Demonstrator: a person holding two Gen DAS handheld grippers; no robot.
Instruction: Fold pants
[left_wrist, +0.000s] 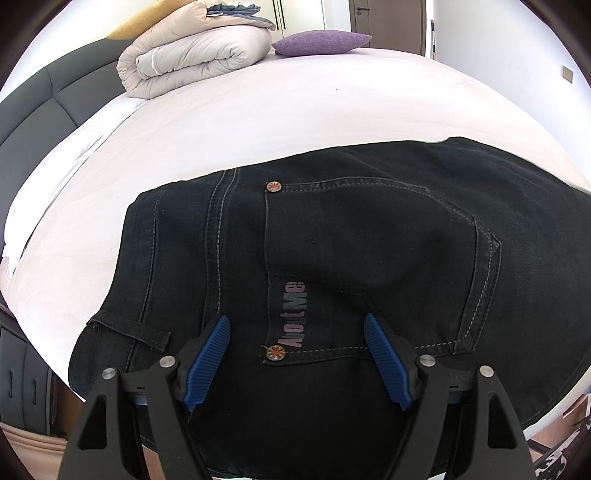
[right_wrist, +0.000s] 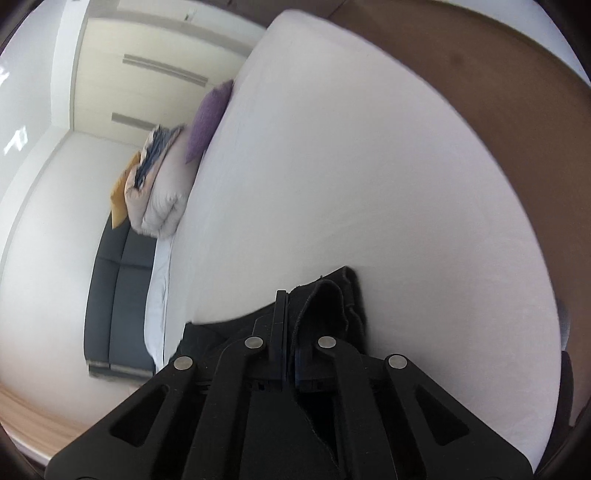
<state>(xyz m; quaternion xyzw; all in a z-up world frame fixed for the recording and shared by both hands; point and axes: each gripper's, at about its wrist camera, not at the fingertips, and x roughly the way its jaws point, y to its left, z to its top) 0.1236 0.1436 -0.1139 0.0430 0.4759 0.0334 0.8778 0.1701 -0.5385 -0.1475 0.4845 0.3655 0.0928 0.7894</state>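
Black jeans lie on the white bed, seat side up, with a back pocket and copper rivets showing. My left gripper hovers open just above the waistband end, its blue pads spread on either side of the pocket's printed label, holding nothing. In the right wrist view my right gripper is shut on a bunched end of the black jeans, which sticks up between the fingers above the bed.
A folded beige duvet and a purple cushion lie at the head of the bed, beside a dark padded headboard. The duvet and cushion also show in the right wrist view. Wooden floor lies beside the bed.
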